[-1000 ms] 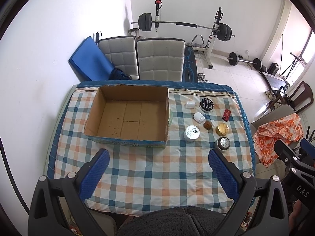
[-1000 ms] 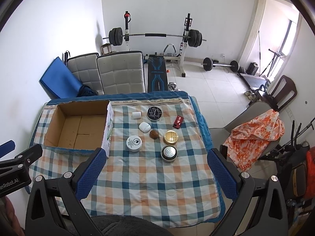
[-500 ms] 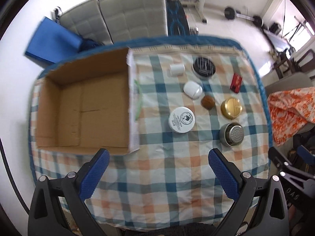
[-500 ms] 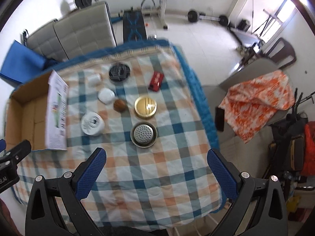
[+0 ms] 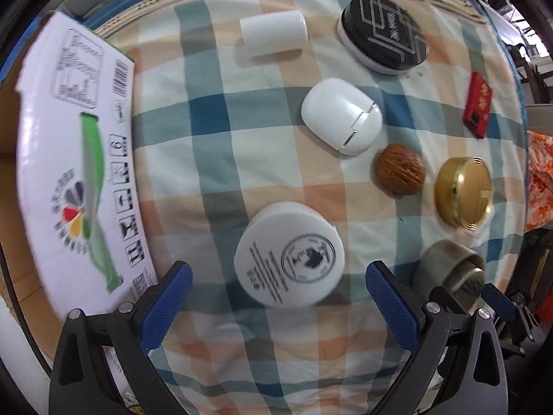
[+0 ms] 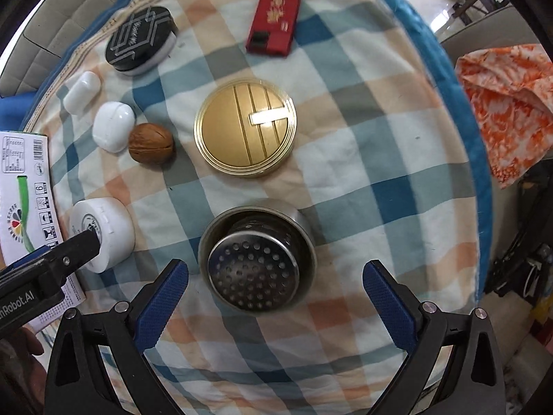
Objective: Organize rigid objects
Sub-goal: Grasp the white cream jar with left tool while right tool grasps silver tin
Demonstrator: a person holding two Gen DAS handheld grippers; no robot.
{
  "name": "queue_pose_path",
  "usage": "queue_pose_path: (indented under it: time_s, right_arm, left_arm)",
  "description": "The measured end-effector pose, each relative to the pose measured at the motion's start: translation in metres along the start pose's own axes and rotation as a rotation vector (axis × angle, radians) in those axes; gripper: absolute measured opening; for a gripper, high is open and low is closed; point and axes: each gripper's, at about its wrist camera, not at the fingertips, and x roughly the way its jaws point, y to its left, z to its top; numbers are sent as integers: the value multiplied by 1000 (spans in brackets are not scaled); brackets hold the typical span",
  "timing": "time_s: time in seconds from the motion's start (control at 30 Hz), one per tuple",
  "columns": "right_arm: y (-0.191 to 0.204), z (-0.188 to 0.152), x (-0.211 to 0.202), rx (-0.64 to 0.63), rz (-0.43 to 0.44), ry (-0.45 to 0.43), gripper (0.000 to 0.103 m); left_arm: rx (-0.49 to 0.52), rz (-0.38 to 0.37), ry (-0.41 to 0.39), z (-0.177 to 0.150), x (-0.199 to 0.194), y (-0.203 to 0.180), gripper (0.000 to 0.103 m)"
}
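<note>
Both my grippers, left (image 5: 278, 292) and right (image 6: 274, 285), jaws spread, nothing held; risk: the round steel strainer (image 6: 257, 264) slipping sideways under an off-centre pinch

Left gripper (image 5: 276, 297): black angular frame, 2 blue knurled finger pads (image 5: 165, 306), silver screws. Right gripper (image 6: 274, 294) looks the same. White lettering "nRobot.AI" marks the left gripper's side.
</note>
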Motion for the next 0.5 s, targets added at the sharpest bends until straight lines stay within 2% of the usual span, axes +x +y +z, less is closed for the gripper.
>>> queue_pose_path:
  time_s: [0.07,0.13,0.17,0.2,0.23,0.3,0.5]
  right_arm:
    - [2,2,8,4,0,7,97]
    - [4,4,17,3,-1,24,85]
    - [6,5,20,1,3,37,83]
    - [8,6,24,-3,5,47,78]
    - [9,6,27,-8,-3,51,77]
    - [12,6,31,-20,-23,48,76]
    - [24,6,48,-28,-47,68,76]
  left_arm:
    - [0,-2,13,5,11,0,103]
    - [3,-5,21,7,18,0,102]
    - [7,-5,19,7,21,0,98]
    - [10,-2,23,7,21,1,87]
    - [13,1,31,5,24,2,81]
    - [17,-12,37,4,27,2,77]
    - [39,12,63,-4,52,-7,76]
